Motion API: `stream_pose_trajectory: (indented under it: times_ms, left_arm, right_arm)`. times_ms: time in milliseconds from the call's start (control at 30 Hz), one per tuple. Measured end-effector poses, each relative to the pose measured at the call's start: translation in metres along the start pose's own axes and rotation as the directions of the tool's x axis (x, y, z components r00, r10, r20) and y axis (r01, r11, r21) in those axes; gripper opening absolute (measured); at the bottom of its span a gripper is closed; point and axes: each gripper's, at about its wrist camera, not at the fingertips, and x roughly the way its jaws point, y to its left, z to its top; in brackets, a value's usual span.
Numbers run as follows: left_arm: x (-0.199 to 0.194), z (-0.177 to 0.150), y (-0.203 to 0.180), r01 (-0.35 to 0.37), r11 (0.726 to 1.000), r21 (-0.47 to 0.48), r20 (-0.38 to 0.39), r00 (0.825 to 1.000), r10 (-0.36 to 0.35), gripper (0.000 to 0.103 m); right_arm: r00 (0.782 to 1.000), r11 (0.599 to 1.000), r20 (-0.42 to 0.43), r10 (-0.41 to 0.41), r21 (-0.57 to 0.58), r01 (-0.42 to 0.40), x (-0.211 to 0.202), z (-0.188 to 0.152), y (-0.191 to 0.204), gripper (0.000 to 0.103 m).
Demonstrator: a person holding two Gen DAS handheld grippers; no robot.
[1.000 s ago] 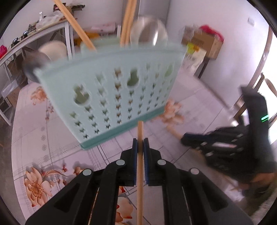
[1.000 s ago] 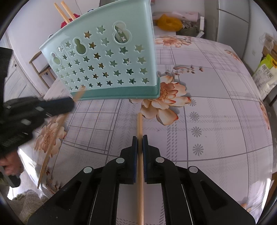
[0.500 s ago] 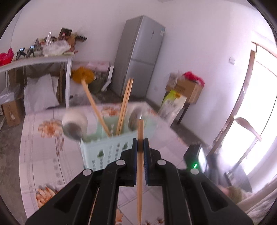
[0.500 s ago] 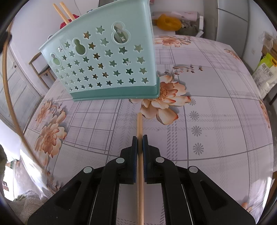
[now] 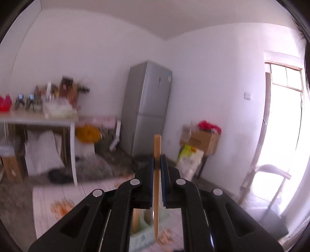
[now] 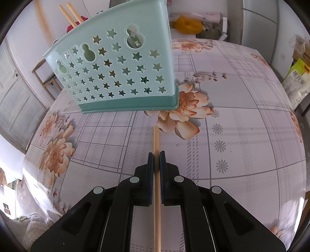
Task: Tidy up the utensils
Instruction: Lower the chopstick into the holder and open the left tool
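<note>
Right gripper (image 6: 156, 155): jaws pressed together on a wooden chopstick (image 6: 156, 139), which runs straight along the gripper's line. Its blunt end pokes out a little past the fingertips, aimed at the holder; the rest passes back between the arms and out of the bottom of the view. It is held above the table (image 6: 242, 135), pointing down at it.

Left gripper (image 5: 157, 160): jaws likewise pinching a second chopstick (image 5: 157, 147). Here the stick stands roughly upright in the view, blunt end up past the fingertips, tapered tip down below the jaws.

Holder (image 6: 116, 67): pale green plastic, star and gourd cut-outs, darker base, standing upright on the flowered tablecloth just ahead of the right gripper's stick. Two chopsticks (image 6: 70, 13) rise slantwise from its top.

Room to move: the cloth to the right of the holder and ahead of the right gripper is bare. The table's left edge lies near the holder; a wooden chair (image 6: 45, 77) and a door are beyond it.

Views compared: the right wrist view looks down on table and holder, sharp. The left wrist view is blurred and looks nearly level across the room: fridge (image 5: 147, 108), cluttered side table (image 5: 38, 118), cardboard box (image 5: 203, 139), bright window at right. Only a pale green patch, partly hidden between its arms, and a strip of cloth appear low in that view.
</note>
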Motion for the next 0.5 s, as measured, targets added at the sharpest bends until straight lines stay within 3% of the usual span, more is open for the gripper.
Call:
stream_pose_trajectory:
  times_ms: [167, 500]
  left_arm:
    - [0.008, 0.014, 0.011, -0.061, 0.998, 0.002, 0.063, 0.996, 0.061, 0.006]
    - [0.061, -0.05, 0.032, -0.132, 0.99, -0.044, -0.057, 0.99, 0.129, 0.006]
  right_arm:
    - [1.0, 1.0, 0.001, 0.002, 0.005, -0.002, 0.0, -0.001, -0.002, 0.004]
    - [1.0, 1.0, -0.001, 0.003, 0.003, -0.003, 0.0, -0.001, -0.002, 0.004]
